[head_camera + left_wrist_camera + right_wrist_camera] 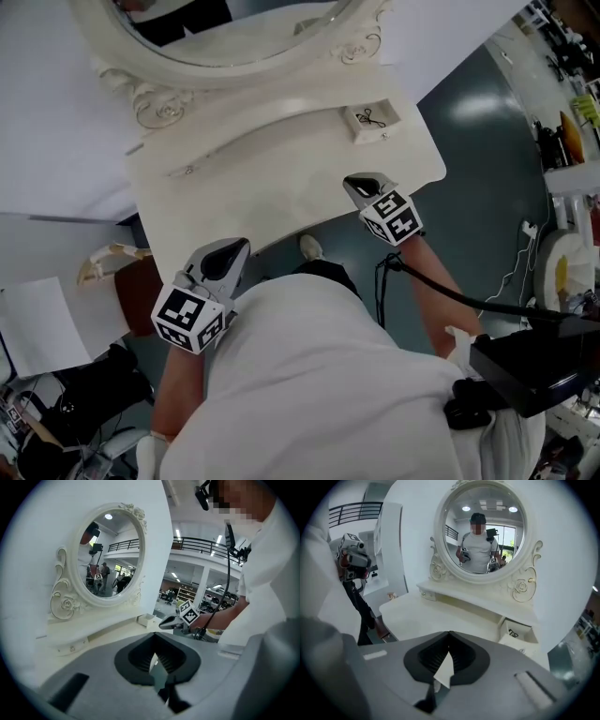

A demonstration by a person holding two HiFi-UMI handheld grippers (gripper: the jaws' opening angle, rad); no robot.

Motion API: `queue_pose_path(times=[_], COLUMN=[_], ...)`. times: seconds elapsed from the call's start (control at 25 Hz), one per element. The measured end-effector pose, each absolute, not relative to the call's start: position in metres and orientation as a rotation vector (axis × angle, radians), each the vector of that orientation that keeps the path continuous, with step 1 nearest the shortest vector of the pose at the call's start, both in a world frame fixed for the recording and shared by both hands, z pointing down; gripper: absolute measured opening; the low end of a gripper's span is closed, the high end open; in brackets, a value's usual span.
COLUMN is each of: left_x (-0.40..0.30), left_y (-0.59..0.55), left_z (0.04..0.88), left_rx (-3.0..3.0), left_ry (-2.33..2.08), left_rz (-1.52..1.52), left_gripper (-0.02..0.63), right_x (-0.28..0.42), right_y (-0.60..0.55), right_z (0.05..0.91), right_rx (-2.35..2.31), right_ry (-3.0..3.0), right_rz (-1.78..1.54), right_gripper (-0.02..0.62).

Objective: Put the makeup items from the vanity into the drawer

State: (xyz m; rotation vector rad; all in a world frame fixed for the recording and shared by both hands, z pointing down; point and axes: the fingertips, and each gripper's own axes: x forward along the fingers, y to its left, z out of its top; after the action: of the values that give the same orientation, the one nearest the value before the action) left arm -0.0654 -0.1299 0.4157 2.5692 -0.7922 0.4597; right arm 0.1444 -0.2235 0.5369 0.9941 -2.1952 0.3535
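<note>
Left gripper (pixel 230 255) and right gripper (pixel 364 186) hover at the front edge of the vanity (pixel 281 169), each with jaws together on nothing. The top looks bare, and a small dark item (pixel 370 118) lies in the open drawer (pixel 386 112). A careless right-hand swing could knock that drawer askew or spill it.

3 views onto 1 vanity (pixel 281 159)

Here's the cream vanity (pixel 281 178) across the upper middle of the head view, ornate oval mirror (pixel 234 28) standing at its back edge, small drawer (pixel 382 134) open at upper right, a small black item (pixel 371 118) inside.
</note>
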Motion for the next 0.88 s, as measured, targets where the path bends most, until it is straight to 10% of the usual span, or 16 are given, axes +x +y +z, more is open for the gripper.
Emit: queue_pose_path(times=[0.88], left_x=[-0.122], left_y=[-0.012], left_z=[0.426], left_rx=[2.634], left_ry=[-0.661], left_rz=[0.487], left_gripper=[0.003], right_x=[-0.008], right_y=[-0.027], right_z=[0.496], right_rx=[0.978], right_ry=[-2.386], right_rz=[0.374], right_gripper=[0.000])
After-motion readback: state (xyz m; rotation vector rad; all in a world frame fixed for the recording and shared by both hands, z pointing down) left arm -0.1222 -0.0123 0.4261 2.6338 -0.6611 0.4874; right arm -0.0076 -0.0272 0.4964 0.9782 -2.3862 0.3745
